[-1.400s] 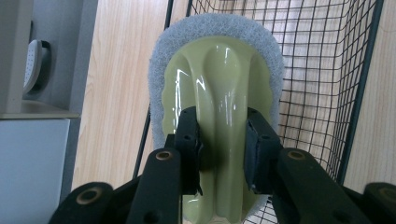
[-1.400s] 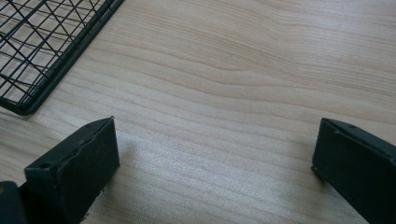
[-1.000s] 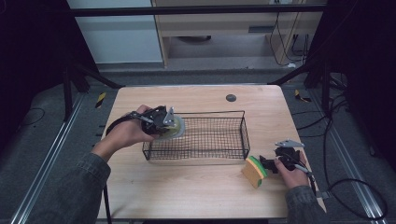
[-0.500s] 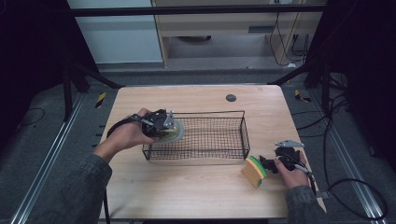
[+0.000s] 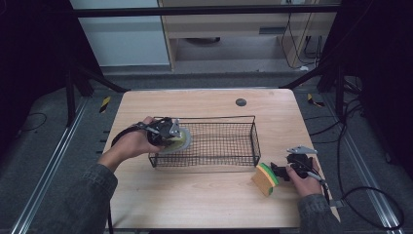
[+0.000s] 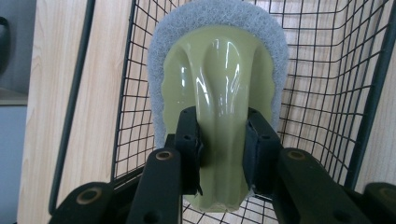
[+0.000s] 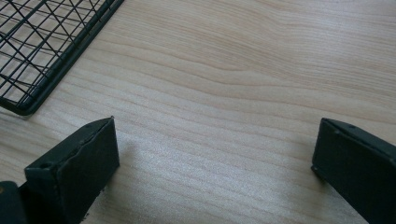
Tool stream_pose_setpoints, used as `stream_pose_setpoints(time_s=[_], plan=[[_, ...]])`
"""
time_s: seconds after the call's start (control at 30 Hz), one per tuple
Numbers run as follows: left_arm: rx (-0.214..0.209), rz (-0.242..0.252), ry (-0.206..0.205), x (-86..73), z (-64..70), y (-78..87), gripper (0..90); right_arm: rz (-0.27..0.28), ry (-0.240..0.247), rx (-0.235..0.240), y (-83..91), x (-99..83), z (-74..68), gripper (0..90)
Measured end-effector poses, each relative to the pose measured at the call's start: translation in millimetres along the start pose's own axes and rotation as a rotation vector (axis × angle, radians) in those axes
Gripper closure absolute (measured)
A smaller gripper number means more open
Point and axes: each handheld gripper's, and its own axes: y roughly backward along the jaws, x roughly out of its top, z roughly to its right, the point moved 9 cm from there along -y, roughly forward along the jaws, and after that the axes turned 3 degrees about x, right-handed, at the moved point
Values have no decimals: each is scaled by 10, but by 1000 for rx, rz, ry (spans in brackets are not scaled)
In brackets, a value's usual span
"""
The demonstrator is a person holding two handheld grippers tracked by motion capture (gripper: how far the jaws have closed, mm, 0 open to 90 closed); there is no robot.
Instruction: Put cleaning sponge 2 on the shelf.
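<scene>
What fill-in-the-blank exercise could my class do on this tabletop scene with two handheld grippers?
1. The left gripper is shut on the pale green handle of a ____.
2. That tool hangs over the wire ____ at its left end.
3. The right gripper has its jaws ____, with bare wood between them.
4. The yellow and green sponge lies on the ____, outside the wire mesh.

Missing words: scrubber; basket; open; table
</scene>
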Motion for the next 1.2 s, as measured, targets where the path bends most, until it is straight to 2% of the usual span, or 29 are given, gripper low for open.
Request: stream_pose_setpoints(time_s=[0.47,0.97,1.0,1.2], plan=[[-36,-25,31,-114,42,-126,700,0,-1,-1,1,-1,0,7],[-62,-25,52,-45,38,-224,698,0,-1,-1,1,-1,0,7],[-72,-24,63,-27,42,-247,698,0,-1,-1,1,-1,0,8],[-86,-30,66,-2,44,-297,698,0,-1,-1,1,-1,0,7]])
